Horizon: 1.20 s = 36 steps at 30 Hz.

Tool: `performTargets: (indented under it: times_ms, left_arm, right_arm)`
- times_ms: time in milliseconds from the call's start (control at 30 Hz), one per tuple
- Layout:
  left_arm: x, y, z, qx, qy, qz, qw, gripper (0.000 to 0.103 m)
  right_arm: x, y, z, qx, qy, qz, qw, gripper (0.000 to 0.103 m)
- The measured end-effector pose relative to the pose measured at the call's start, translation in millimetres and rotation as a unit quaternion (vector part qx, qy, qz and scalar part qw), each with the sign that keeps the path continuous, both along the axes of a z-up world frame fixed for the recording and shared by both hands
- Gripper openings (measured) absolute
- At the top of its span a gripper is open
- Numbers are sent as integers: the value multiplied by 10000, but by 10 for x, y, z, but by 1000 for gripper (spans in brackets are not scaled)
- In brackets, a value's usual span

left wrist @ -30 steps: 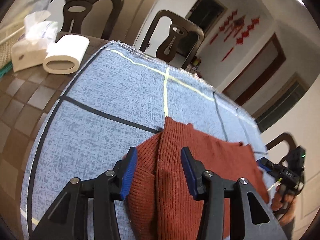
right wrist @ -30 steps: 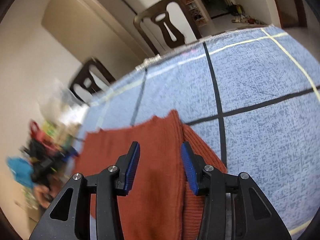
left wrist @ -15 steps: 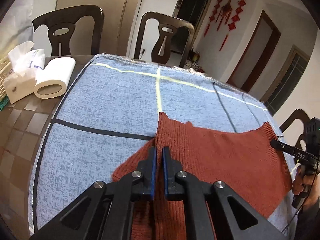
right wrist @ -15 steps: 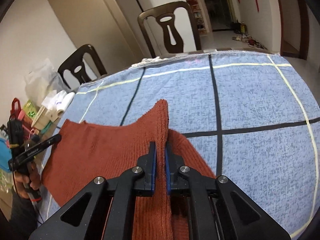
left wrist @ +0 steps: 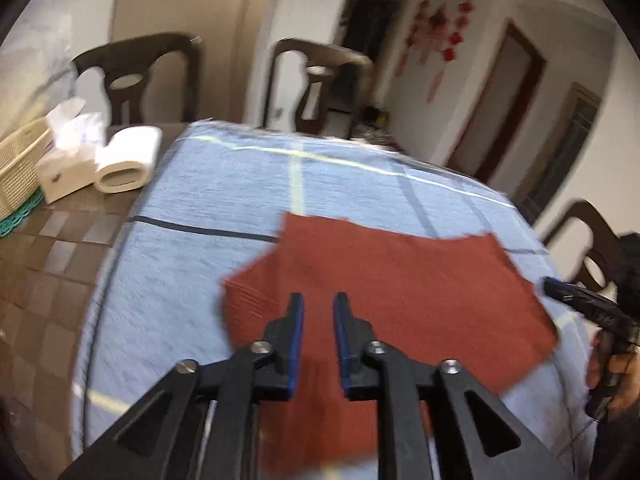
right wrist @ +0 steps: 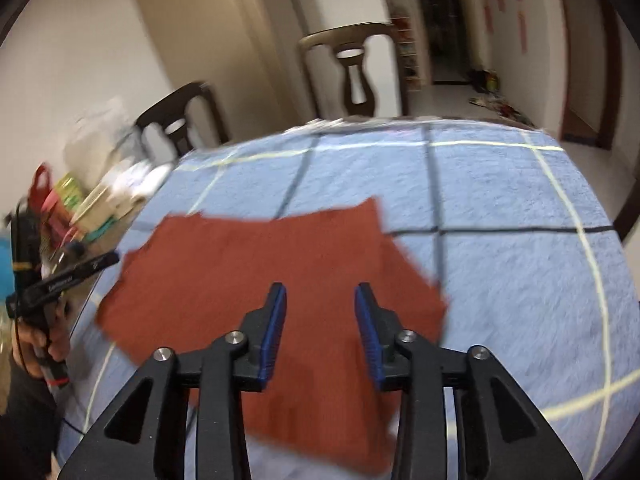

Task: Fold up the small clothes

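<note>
My left gripper point(left wrist: 318, 312) and right gripper point(right wrist: 320, 306) have just been opening, jaws apart and empty, above the rust sweater point(left wrist: 400, 280) lying mid-tablecloth point(left wrist: 200, 184).

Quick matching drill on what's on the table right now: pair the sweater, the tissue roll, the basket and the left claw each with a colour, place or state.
Things:
1. sweater
2. tissue roll
3. basket
4. left claw

Descriptions:
A. beige, at the far left edge
B. jaws apart, nothing gripped
C. rust red, flat on the blue cloth
D. white, lying on its side

Pairs: 1-C, 2-D, 3-A, 4-B
</note>
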<state>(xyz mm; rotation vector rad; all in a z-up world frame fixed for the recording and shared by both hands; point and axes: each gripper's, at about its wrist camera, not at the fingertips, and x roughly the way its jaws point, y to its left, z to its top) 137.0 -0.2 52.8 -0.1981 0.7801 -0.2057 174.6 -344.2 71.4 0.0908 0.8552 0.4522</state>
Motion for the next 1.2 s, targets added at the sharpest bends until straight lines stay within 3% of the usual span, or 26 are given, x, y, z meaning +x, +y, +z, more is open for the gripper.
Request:
performTargets:
  times_ms: [167,300,367,567,667,833,933,1033,1067,1133,1200]
  left_arm:
    - [-259,-597,-77,128,14,-831,9965,25]
    - [-223,-870,-347,483,274,-993,9935,25]
    - [-257,-923,-342,673,155,-979,9928,26]
    - [-355,-717,-210,677,48,-678,9954,26]
    - [-317,-509,-322,646,253,-392,9968,26]
    - [-375,-399,-256,448,203,-417,9979,26]
    - [-347,-265,-178,502,54,-169,9986,26]
    - [-234,-58,-255,439,168,131,9988,26]
    - [-203,5,-324,397,254,202,9987,26]
    - [-209,21,-367,218,179,195,9994,26]
    - [-239,15,-338,216,215,193,9993,26]
  right_arm:
    - [-367,531,-128,-349,-14,685,9970,37]
    - [-412,776,-389,-904,-15,835,9924,37]
    - [-439,785,-377,-1008,-116,871,9910,37]
    - [-515,491,-216,-969,-293,478,9937,37]
    - [-447,240,-357,-1030,-84,78,9946,37]
    - [-455,133,-292,-845,-153,33,9963,36]
    - [-389,86,-213,-807,-227,-92,9964,36]
    - [-270,8,-206,-715,-224,-227,9969,36]
    - [-227,-12,-237,-700,-188,-249,9971,36]
    - [-127,-82,-356,-724,37,-363,9967,25]
    - [-132,-125,-359,-629,11,-390,9973,23]
